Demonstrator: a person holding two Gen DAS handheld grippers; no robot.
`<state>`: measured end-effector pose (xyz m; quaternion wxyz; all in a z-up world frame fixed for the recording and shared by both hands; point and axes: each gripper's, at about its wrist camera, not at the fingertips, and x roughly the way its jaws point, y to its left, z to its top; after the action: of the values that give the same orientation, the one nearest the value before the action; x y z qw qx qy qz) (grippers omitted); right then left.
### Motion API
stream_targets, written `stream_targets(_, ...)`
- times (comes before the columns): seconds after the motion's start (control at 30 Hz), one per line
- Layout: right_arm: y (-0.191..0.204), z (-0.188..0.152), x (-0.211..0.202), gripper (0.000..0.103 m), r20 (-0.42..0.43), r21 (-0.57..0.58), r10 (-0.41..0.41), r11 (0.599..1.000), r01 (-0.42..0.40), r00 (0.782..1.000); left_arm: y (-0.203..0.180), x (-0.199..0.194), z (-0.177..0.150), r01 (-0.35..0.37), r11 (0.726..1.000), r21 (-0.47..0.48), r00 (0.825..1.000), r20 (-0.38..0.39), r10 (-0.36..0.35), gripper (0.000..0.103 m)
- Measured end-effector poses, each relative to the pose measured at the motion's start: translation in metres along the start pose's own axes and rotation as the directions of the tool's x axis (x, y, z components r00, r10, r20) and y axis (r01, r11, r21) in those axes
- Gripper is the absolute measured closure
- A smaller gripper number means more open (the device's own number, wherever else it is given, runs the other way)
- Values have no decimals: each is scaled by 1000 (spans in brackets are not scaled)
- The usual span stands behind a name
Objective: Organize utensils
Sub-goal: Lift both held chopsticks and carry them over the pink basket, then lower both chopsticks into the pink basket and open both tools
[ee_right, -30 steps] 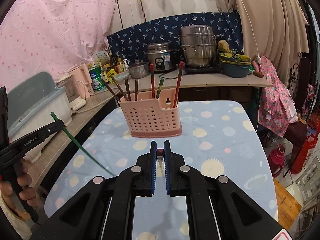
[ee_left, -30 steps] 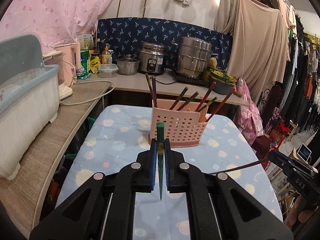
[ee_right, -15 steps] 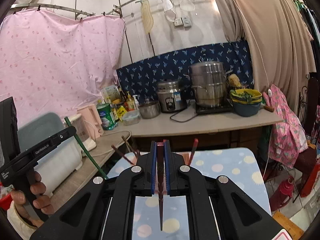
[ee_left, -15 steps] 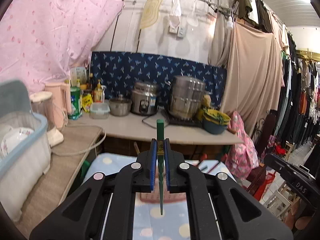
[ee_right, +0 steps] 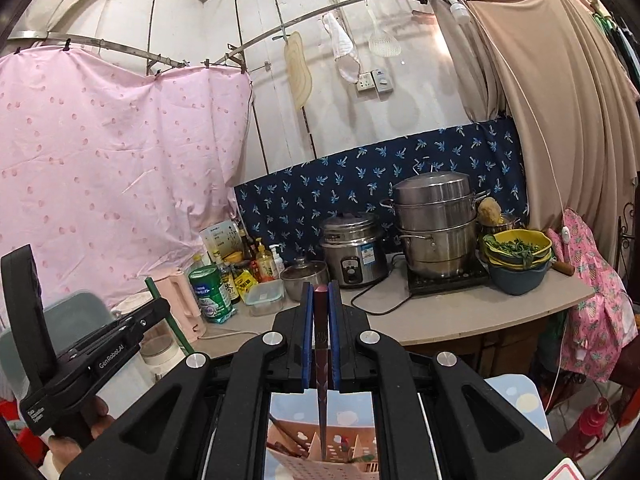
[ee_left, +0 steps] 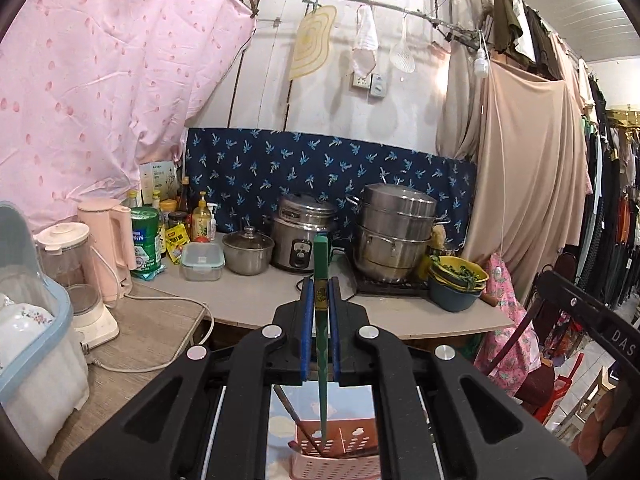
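We hold a green chopstick (ee_left: pixel 321 320) in the left tongs (ee_left: pixel 320 312) and a dark red chopstick (ee_right: pixel 320 344) in the right tongs (ee_right: pixel 320 320), each pinched near its thick end: light, stiff, slippery sticks hanging above the pink basket (ee_left: pixel 340 462).

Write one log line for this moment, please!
left gripper: jaws shut on green chopstick | right gripper: jaws shut on red chopstick | both above pink holder

White plank wall (ee_left: pixel 332 92) far off, pink spotted sheet (ee_left: pixel 100 88) hung left, beige curtain (ee_left: pixel 532 160) right, navy leaf-print cloth (ee_left: pixel 320 172) behind far tabletop (ee_left: pixel 256 300); bare bulb (ee_right: pixel 458 8) overhead.
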<state>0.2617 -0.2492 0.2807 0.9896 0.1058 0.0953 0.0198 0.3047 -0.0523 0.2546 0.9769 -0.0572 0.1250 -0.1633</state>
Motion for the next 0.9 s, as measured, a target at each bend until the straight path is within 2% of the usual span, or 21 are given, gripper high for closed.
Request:
stream_targets(0.17,-3,-14,31,96,-42,-18,-12,1000,11,999,2,25,-20,4,1000,1,999,-39,-3,96)
stream_targets(0.37,-15,-58,55,96,-135,-11,-20,1000,19,991,6,50,-59,8,1000,-3,992,-124,-9,96)
stream_targets(0.57,-24,-96,62,96,-209,-3,-30,1000,31,978,12,57,-87,0,1000,-1,983,-185,-1,95)
stream_targets(0.63,-25,-106,60,95,-217,-11,-45,999,43,975,14,53,-94,0,1000,1,983,-183,0,91)
stream_targets(0.7,-27,-112,57,89,-221,-8,-50,999,49,974,15,49,-98,-8,1000,5,983,-181,8,82)
stream_targets(0.73,-29,-113,54,87,-217,-3,-50,999,51,975,15,46,-99,-19,1000,5,984,-178,20,67)
stream_targets(0.77,-30,-114,51,84,-218,4,-50,999,52,975,16,43,-100,-23,1000,2,985,-173,23,59)
stream_targets(0.9,-30,-115,36,83,-208,-2,-60,998,61,976,16,29,-103,-29,1000,0,987,-158,29,57)
